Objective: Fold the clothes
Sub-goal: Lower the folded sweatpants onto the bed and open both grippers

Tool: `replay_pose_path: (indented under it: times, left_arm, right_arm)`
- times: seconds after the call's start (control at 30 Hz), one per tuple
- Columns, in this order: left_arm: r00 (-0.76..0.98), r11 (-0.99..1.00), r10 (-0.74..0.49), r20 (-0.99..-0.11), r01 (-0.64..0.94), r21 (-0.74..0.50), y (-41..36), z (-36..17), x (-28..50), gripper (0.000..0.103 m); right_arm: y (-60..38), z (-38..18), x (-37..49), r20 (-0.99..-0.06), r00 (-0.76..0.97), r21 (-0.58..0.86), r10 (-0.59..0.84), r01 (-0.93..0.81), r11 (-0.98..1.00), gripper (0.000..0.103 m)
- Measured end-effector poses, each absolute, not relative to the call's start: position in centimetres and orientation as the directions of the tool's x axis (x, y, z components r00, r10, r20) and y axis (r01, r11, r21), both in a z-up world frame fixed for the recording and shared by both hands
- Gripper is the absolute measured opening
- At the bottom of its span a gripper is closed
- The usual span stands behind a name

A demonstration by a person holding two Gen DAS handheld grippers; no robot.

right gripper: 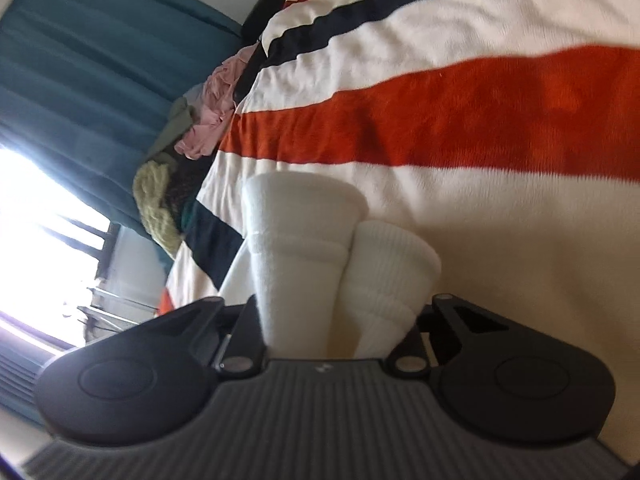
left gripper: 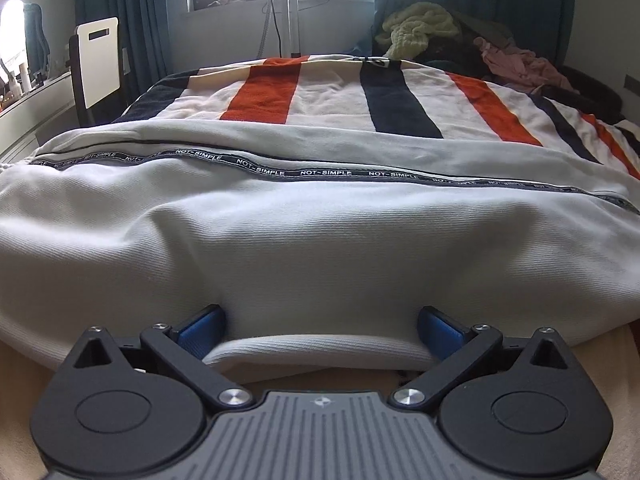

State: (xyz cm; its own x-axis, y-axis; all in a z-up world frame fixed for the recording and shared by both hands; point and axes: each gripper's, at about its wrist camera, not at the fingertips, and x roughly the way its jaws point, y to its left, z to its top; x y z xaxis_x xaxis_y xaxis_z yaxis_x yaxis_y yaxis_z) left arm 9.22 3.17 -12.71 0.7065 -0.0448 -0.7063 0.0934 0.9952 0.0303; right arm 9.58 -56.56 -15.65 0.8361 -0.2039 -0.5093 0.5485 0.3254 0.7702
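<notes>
left wrist view: the left gripper (left gripper: 320, 330) stands wide open at the bed's near edge, the white garment's (left gripper: 304, 240) hem between its blue pads (left gripper: 202, 330), its taped seam running crosswise. right wrist view: the right gripper (right gripper: 340, 320) is clamped on bunched white cloth (right gripper: 304, 248) above the striped blanket (right gripper: 480, 128).

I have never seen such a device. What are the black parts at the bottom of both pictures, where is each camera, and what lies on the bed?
A person holds one two-finger gripper in each hand; a camera on each looks forward along its fingers. The black parts are the grippers themselves. In the left view, the left gripper stands open around the edge of white trousers, which lie on a striped blanket. The right view is rolled sideways: the right gripper is closed on bunched white cloth. Other clothes are piled at the far end.
</notes>
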Motion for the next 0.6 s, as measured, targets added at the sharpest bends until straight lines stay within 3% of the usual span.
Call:
replay_pose_path:
  times: [0.13,0.33,0.47,0.6]
  left_arm:
    - [0.71,0.995,-0.048,-0.703,0.092,0.025,3.4,-12.5,9.3,0.102]
    - [0.739,0.997,-0.081,-0.669,0.063,-0.052,4.3,-11.5,9.1,0.102]
    - [0.78,0.994,-0.088,-0.619,0.026,-0.108,5.3,-10.1,8.4,0.099]
    - [0.831,0.988,-0.054,-0.554,-0.036,-0.15,6.8,-8.6,7.5,0.099]
  right_arm:
    - [-54.6,-12.7,10.5,-0.484,0.827,0.664,-0.287,0.56,0.495,0.014]
    - [-45.6,-5.5,12.4,-0.265,0.894,0.345,-0.362,0.438,0.83,0.013]
    - [-36.9,-3.3,12.5,-0.132,0.961,0.177,-0.242,0.263,0.948,0.013]
    - [-27.4,-4.5,13.2,-0.098,0.993,0.001,-0.069,0.07,0.998,0.013]
